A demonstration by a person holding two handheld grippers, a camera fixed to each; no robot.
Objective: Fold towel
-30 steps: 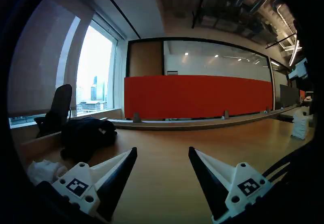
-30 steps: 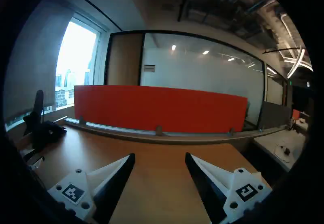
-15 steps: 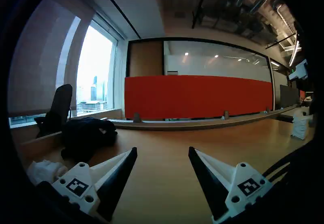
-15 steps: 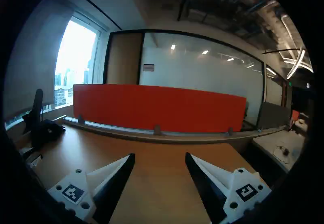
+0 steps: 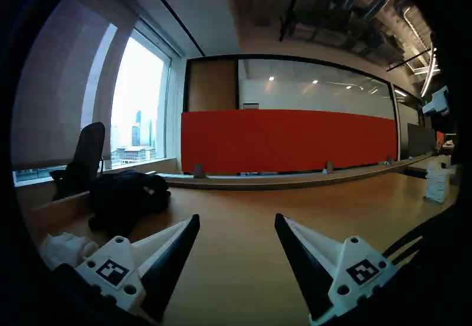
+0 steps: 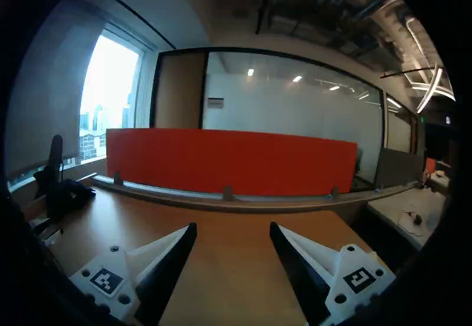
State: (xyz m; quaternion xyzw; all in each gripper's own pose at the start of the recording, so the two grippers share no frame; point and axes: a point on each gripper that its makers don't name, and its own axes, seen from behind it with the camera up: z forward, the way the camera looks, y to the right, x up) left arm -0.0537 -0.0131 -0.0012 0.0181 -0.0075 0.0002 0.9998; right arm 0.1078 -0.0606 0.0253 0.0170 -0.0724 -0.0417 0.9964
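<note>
Towel (image 5: 64, 247), white and crumpled, lies at eight o'clock in the left gripper view on the wooden worktop (image 5: 236, 279), partly hidden behind one finger of the left gripper (image 5: 236, 216). Just past it, toward nine o'clock, sits a black bundle (image 5: 127, 199), with a dark office chair (image 5: 85, 161) behind it by the window (image 5: 138, 114). The left gripper's jaws stand wide, gripping nothing. A red partition (image 5: 289, 140) runs along the worktop's far edge. At three o'clock stands a white object (image 5: 438, 184), too small to identify.

In the right gripper view, chair (image 6: 53, 161) and black bundle (image 6: 69, 198) sit at nine o'clock. The right gripper (image 6: 233, 225) has its jaws wide over bare worktop (image 6: 233, 279), with the red partition (image 6: 236, 161) beyond.
</note>
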